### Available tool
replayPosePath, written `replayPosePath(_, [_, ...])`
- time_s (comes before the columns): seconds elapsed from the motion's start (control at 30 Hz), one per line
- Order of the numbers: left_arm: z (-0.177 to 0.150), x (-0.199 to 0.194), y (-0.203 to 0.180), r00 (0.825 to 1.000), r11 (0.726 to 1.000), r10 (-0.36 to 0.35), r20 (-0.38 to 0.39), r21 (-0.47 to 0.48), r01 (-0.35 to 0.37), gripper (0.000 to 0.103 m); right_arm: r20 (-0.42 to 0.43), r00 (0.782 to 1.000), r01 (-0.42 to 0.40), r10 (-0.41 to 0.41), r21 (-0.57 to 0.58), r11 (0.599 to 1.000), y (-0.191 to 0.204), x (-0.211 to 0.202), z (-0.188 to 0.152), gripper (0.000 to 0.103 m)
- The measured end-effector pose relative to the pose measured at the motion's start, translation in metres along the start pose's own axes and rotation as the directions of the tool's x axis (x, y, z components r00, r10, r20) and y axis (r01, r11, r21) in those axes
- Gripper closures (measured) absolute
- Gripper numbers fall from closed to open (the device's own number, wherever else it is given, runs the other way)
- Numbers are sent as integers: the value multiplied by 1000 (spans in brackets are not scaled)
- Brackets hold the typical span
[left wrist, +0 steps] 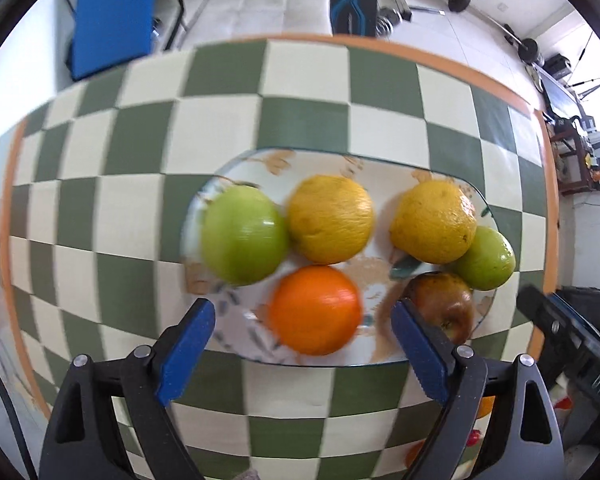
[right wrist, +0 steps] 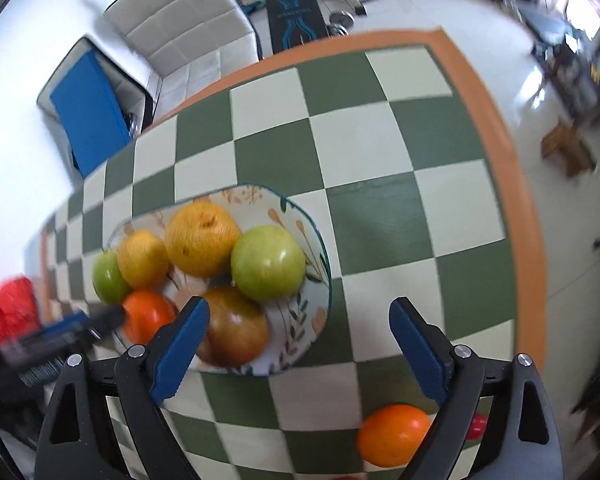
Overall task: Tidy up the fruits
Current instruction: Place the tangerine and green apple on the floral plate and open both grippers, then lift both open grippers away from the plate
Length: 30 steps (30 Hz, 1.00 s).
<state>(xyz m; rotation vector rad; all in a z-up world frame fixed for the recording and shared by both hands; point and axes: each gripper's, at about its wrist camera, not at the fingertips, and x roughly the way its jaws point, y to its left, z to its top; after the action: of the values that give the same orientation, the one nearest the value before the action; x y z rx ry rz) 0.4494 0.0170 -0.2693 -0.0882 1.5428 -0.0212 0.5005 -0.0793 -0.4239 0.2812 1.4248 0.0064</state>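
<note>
A: Right, your left gripper (left wrist: 304,320) sits low over the near rim of the plate (left wrist: 236,168), its blue fingers (left wrist: 188,352) spread wide with nothing between them. The orange (left wrist: 315,309) on the plate lies in the gap ahead of the tips, not touched by either one.

B: And what do you have on the plate, reading from its left side?

A: At the plate's left edge, a green apple (left wrist: 244,235). Just right of it and touching it, a yellow citrus fruit (left wrist: 331,218). The orange lies nearer you, below those two. Past a bare stretch of plate comes a second yellow citrus fruit (left wrist: 434,222), with a smaller green fruit (left wrist: 488,260) pressed against its right side at the plate's right edge. A reddish-brown apple (left wrist: 446,306) lies at the plate's near right, partly behind your right-hand fingertip.

B: And your right gripper?

A: Your right gripper (right wrist: 300,320) is off the plate's right side, over the checkered tablecloth (right wrist: 380,140). Its jaws gape wide too and carry nothing. Its left finger overlaps the reddish-brown apple in the right wrist view; whether it touches I cannot tell. Its right finger is over bare cloth.

B: Any fruit off the plate?

A: One, a second orange (right wrist: 394,436), on the cloth near you and right of the plate, well apart from it, beside the right finger's base.
</note>
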Motion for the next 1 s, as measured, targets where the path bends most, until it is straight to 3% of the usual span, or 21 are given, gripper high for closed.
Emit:
replayPosePath(0.2, [-26,-30,14,990,997,73,124,-1,-74,13,70,994,91,-83,-109,990,22,-26,-35,7])
replayPosePath(0.47, [-63,-60,16,973,995,96,211,10,-100,13,134,987,106,-88,-132,986,32,-63,-76,7])
replayPosePath(0.77, [-115,-118,11,943,996,56,327,44,-74,13,243,968,109,-67,-164,980,44,-136,-121,7])
replayPosePath(1.0, [-149,-167,11,911,996,28,411,64,-59,13,331,943,99,-38,-169,981,51,-202,-153,7])
